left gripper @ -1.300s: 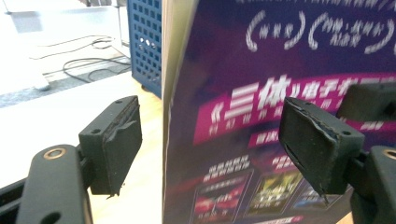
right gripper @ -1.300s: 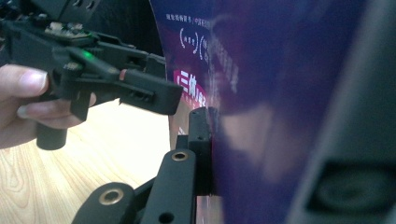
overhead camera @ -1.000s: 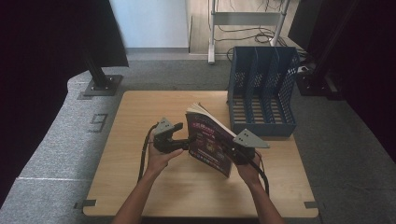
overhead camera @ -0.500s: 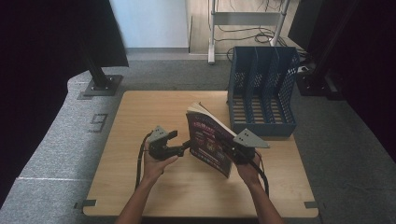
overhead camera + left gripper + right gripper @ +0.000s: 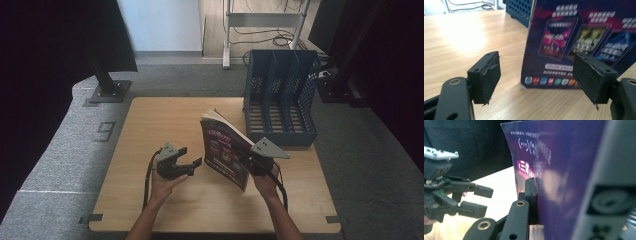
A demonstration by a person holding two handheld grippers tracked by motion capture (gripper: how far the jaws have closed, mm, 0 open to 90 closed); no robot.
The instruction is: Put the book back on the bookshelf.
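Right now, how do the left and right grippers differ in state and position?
The left gripper is open, its fingers spread and holding nothing; the right gripper is shut on the magazine, keeping it upright on the table. The left sits apart from the cover; the right touches it. Both are hand-held, each with a grey plate on top.

High view: fixed above the near table (image 5: 150, 125) edge, facing forward and down, taking in floor beyond. Left gripper view: low over the tabletop, looking along its jaws, close to the magazine (image 5: 579, 42) cover. Right gripper view: pressed against the magazine (image 5: 564, 170), facing leftward across to the left gripper (image 5: 480, 200). All three share the magazine (image 5: 225, 152).
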